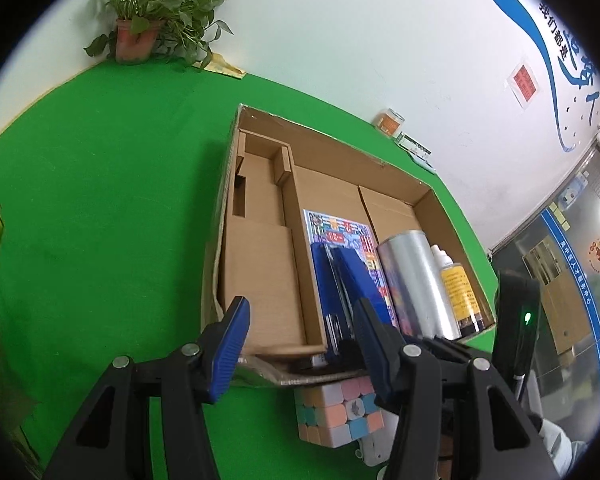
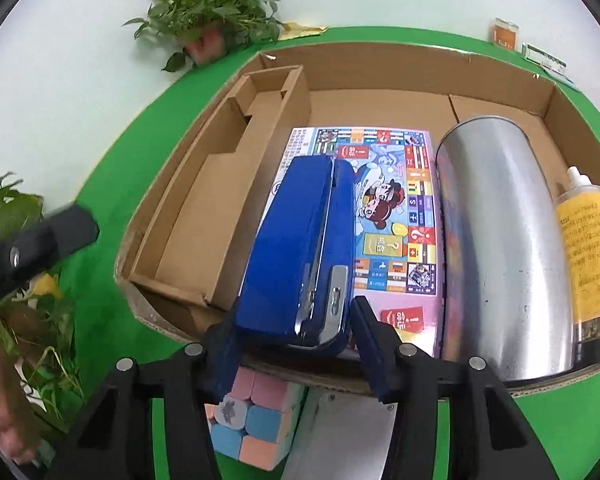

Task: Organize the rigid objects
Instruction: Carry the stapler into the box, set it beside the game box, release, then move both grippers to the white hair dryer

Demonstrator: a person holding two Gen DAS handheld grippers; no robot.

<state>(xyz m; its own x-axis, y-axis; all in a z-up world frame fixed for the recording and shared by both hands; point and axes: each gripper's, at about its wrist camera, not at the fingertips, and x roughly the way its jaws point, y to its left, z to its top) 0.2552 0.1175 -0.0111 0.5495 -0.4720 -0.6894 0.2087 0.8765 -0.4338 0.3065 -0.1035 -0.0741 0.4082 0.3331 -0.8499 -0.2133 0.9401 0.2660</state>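
Four things lie in the box (image 2: pixel 380 64), including the stapler (image 2: pixel 300 248) between the right gripper's (image 2: pixel 292 340) spread fingers; the cube (image 2: pixel 252 420) waits outside, left gripper (image 1: pixel 300 344) open and empty.

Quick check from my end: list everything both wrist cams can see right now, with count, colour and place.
cardboard box: 1, brown, open, on the green table
cardboard insert: 1, brown, left part of the box
board game box: 1, multicoloured, flat in the box
stapler: 1, blue, on the game box
metal can: 1, silver, lying right of the game box
bottle: 1, yellow label, white cap, right of the can
puzzle cube: 1, pastel, on the table outside the box's near wall
potted plant: 1, green, far table corner
left gripper: open, holding nothing
right gripper: fingers either side of the stapler's near end; contact unclear
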